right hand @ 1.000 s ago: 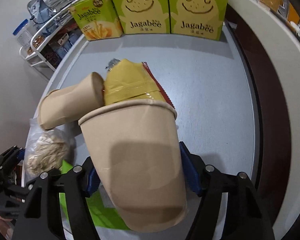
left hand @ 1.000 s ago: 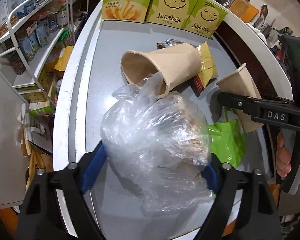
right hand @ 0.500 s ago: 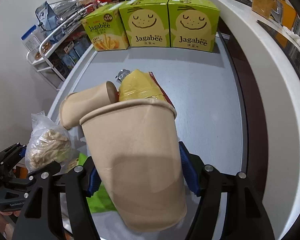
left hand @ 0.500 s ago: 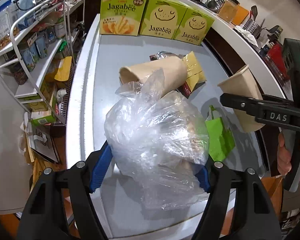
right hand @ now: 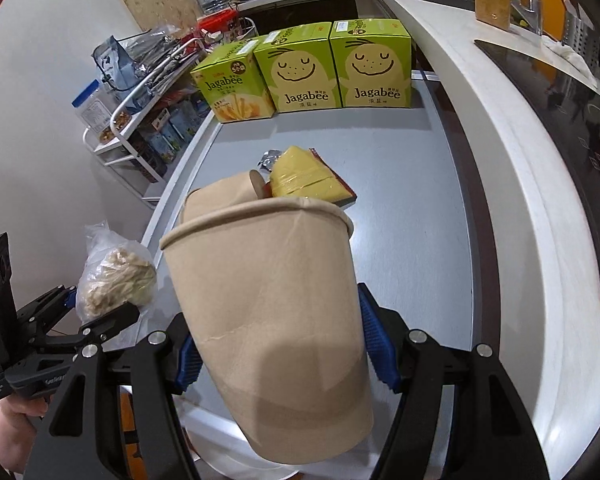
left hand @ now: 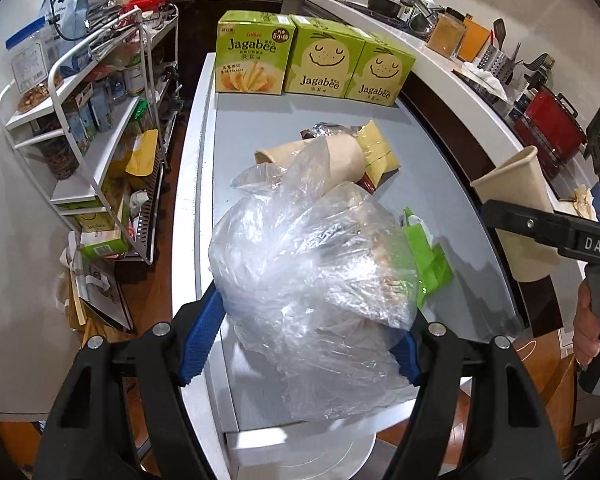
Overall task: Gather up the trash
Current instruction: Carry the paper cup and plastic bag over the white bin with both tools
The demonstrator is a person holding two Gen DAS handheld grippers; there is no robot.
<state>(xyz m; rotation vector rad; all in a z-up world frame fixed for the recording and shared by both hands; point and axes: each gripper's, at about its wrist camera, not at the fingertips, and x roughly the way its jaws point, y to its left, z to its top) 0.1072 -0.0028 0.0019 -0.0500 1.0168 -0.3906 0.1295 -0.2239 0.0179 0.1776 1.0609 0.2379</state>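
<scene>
Both views are evenly and brightly lit by indoor light from above, which puts soft white glare on the crumpled clear plastic bag (left hand: 316, 264) and a pale sheen along the curved white counter edge (right hand: 512, 184). The tall beige paper cup (right hand: 276, 320) carries a soft grey shadow patch low on its wall, and the grey tabletop (right hand: 412, 184) shows only faint shadows near its far edge under the three green snack boxes (right hand: 304, 72). Fisheye distortion bends straight edges strongly, black vignette fills every corner, and focus is sharp apart from slight smearing at the rims.
</scene>
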